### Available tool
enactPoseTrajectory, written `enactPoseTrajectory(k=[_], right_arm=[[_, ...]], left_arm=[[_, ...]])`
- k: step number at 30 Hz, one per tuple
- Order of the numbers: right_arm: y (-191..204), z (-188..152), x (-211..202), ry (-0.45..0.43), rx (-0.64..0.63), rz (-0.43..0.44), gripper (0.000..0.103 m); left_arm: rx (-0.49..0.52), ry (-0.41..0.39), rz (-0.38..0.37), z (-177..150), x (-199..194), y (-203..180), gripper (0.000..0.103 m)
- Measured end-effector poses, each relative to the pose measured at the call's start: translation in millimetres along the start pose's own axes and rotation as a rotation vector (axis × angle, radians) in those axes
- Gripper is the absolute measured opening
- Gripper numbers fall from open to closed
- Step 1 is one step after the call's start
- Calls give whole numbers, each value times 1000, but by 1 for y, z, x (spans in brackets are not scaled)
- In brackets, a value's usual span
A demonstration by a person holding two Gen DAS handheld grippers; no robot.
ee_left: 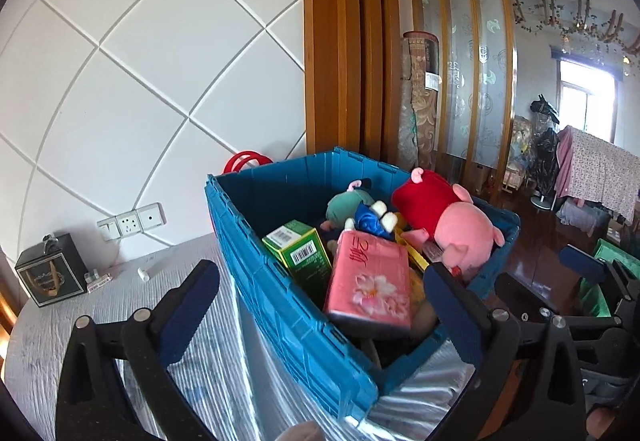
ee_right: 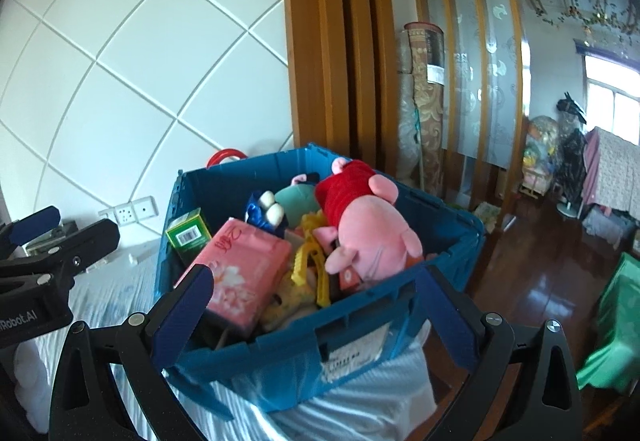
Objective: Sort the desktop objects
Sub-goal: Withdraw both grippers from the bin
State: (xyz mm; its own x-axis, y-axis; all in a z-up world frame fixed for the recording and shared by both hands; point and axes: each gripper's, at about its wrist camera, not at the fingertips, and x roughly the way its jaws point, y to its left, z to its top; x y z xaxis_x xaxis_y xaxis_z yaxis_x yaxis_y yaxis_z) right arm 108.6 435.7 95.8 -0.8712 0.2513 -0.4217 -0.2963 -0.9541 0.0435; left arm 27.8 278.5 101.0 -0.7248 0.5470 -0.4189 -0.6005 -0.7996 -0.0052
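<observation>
A blue plastic crate [ee_left: 280, 281] [ee_right: 360, 325] stands on the cloth-covered table, packed with things. Inside lie a pink tissue pack [ee_left: 370, 281] [ee_right: 244, 265], a green box [ee_left: 298, 249] [ee_right: 188, 233], a pink pig plush in a red dress [ee_left: 460, 229] [ee_right: 372, 233], a teal and blue plush [ee_left: 360, 209] and a yellow toy [ee_right: 316, 269]. My left gripper [ee_left: 320, 273] is open in front of the crate's near corner, holding nothing. My right gripper [ee_right: 316, 277] is open before the crate's near wall, also empty. Each gripper shows at the edge of the other's view.
The table has a grey striped cloth [ee_left: 60, 341]. On it at the far left sit a black box [ee_left: 52, 273] and a small white bottle [ee_left: 143, 273]. Wall sockets [ee_left: 132, 221] and red handles [ee_left: 244, 161] lie behind. A wooden partition [ee_left: 344, 41], dark floor and green fabric [ee_right: 616, 321] are on the right.
</observation>
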Motion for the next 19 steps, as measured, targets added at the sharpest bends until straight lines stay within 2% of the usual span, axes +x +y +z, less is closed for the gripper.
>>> enactPoseTrajectory(k=[3,10,19], right_arm=[[4,-3,-10,15,-9,-20,103],[11,-9,-29,30,-6,-43,103],[7,-13,-38,38,5,-73,103]], left_arm=[[-20,24,-21,-4,-6,6,103],[-27,38,-16,-12,-21,11,103],[-3,21,-23,-19,-35,8,103]])
